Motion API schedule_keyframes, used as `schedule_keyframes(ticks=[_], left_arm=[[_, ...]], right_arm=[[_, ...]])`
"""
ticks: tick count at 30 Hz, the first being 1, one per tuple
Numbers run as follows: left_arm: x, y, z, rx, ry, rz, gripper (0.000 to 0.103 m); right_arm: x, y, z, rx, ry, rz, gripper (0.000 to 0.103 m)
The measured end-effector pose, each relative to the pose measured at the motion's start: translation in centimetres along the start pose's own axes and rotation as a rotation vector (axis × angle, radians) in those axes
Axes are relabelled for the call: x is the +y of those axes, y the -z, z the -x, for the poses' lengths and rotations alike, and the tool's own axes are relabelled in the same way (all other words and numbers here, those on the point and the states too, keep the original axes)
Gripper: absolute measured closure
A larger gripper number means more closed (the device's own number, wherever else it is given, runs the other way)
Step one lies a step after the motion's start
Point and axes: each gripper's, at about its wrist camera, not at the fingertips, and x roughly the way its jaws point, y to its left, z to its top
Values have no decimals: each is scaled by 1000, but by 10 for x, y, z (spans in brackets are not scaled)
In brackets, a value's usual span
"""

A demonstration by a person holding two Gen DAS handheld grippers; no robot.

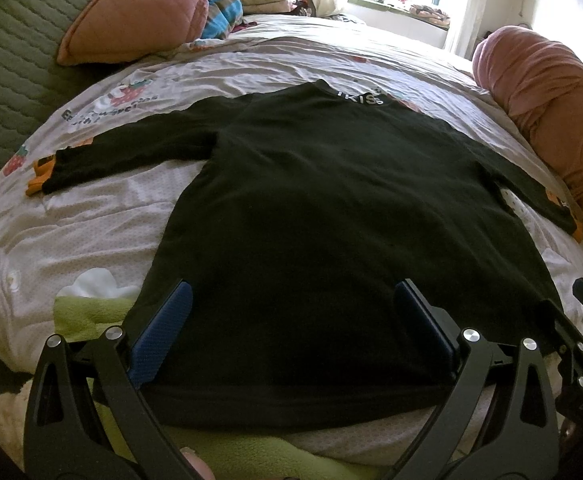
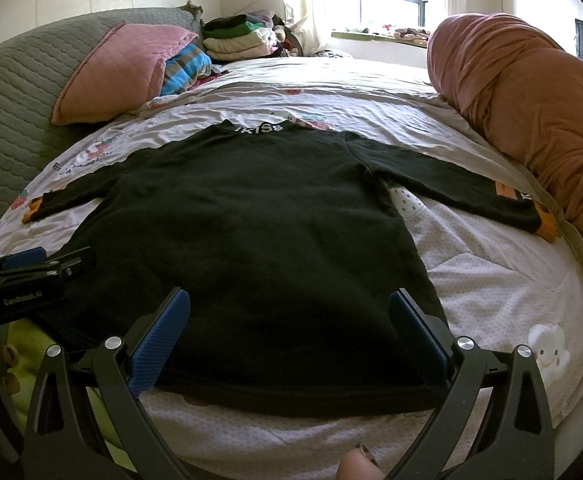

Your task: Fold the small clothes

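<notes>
**Black shirt lay flat on the bed, both claws spread over its hem**

The left gripper (image 1: pixel 291 300) and the right gripper (image 2: pixel 289 308) each sat at the bottom of its own frame with blue pads wide apart, holding nothing, the hem of the shirt (image 1: pixel 311 220) lying between the fingers. Only the right view showed the other tool side-on at lower left, its body marked "GenRobot.AI", and a smiling cloud print on the sheet (image 2: pixel 491 280) at lower right. Only the left view caught green fabric (image 1: pixel 87 312) at lower left. The shirt was black and long-sleeved, spread flat mid-frame with both sleeves out and orange cuffs; its collar read "iKiSs". Farther off lay a pink pillow (image 2: pixel 119 68) at upper left, a folded stack (image 2: pixel 239 38) at top centre, and a rolled pink blanket (image 2: pixel 531 100) at right.
</notes>
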Motion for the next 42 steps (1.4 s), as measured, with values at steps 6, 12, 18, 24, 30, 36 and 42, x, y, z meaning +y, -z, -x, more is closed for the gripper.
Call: schedule_keyframes(ticks=[6, 12, 18, 24, 30, 36, 42], left_arm=[[-1, -5, 0, 0, -3, -4, 8], [-4, -22, -2, -4, -7, 12, 8], [2, -37, -13, 5, -26, 40, 8], [6, -51, -22, 7, -44, 48, 8], [6, -68, -26, -7, -58, 48, 8], [1, -87, -32, -10, -74, 34, 8], [-5, -101, -36, -15, -61, 33, 8]], right_arm=[[1, 0, 0, 0, -10, 0, 4], [8, -11, -9, 10, -36, 14, 4], [6, -27, -24, 22, -46, 8, 4], [3, -46, -37, 24, -70, -8, 4], [1, -68, -47, 6, -91, -30, 4], [-7, -87, -56, -9, -100, -60, 4], [-22, -102, -61, -21, -78, -105, 4]])
